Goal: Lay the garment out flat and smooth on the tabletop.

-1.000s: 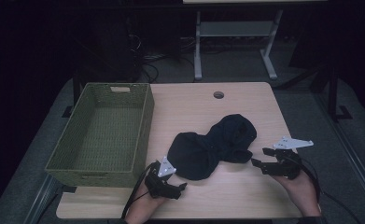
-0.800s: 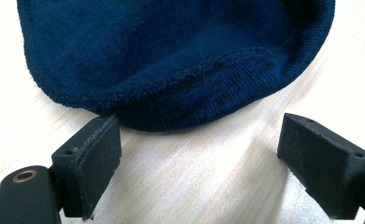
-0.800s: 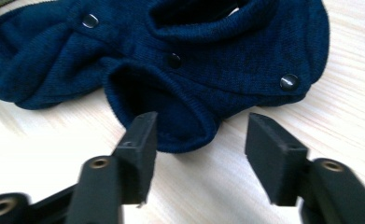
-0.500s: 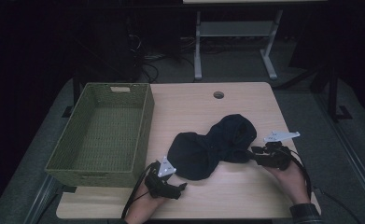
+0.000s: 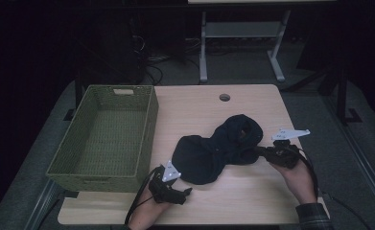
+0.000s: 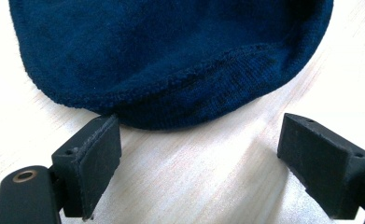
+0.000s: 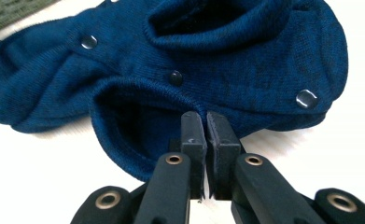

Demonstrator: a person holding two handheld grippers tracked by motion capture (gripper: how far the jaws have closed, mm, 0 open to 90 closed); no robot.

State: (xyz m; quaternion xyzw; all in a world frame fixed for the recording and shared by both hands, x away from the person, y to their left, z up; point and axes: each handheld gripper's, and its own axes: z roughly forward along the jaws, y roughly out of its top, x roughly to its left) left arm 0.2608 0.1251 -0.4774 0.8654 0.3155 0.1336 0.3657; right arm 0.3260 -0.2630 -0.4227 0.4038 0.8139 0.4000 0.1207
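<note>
Dark blue knitted garment (image 5: 221,148) lying crumpled on the light wooden bench (image 5: 252,191), roughly mid-bench toward the near edge, just right of the green woven basket (image 5: 103,139) and apart from it. Snap buttons (image 7: 175,77) visible along the knit's folded edges in the right gripper view. Right claw (image 5: 261,151) at the garment's right end, low over the bench; jaws just been closing and now pressed together on a ribbed hem (image 7: 138,88) of the knit, the fabric edge pinched between the two black pads, seen close in the right gripper view (image 7: 205,128). Left claw (image 5: 187,191) at the garment's near-left edge, resting close to the bench surface, jaws spread wide; nothing between them but bare wood, the rounded knit edge (image 6: 171,60) just ahead, one jaw tip nearly touching the fabric, whether in contact hard to tell. Grey three-cornered plates on both claws, cables trailing back toward the near edge. Round cable hole (image 5: 224,97) in the bench toward the far side, well apart from the garment. Dark floor beyond, with a metal stand (image 5: 242,43) behind the bench.
</note>
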